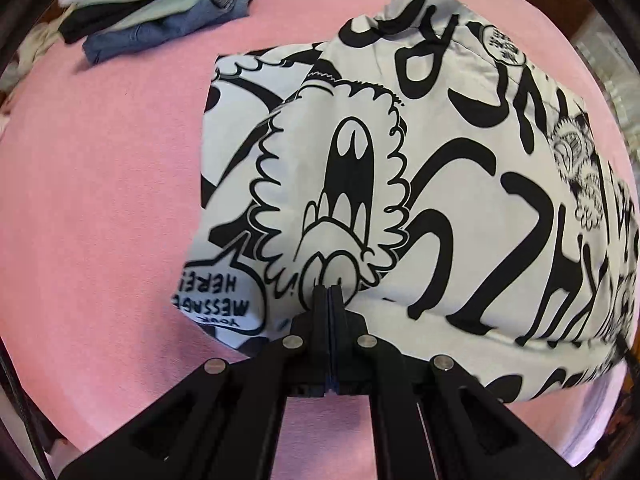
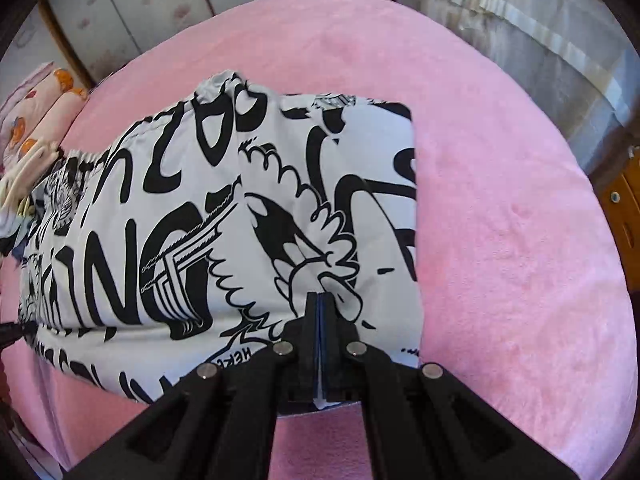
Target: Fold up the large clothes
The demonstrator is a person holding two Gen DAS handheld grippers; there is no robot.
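Left wrist view: both grippers' fingers [image 1: 329,294] pinch the printed garment's [image 1: 440,160] near edge, its length running crosswise.

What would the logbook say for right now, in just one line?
left gripper: shut on printed garment | right gripper: shut on printed garment | garment: partly folded on pink cover | folded stack: far corner

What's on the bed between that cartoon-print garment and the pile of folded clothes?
Nothing: in the left wrist view only bare pink bedcover lies between the printed garment and the stack of folded clothes.
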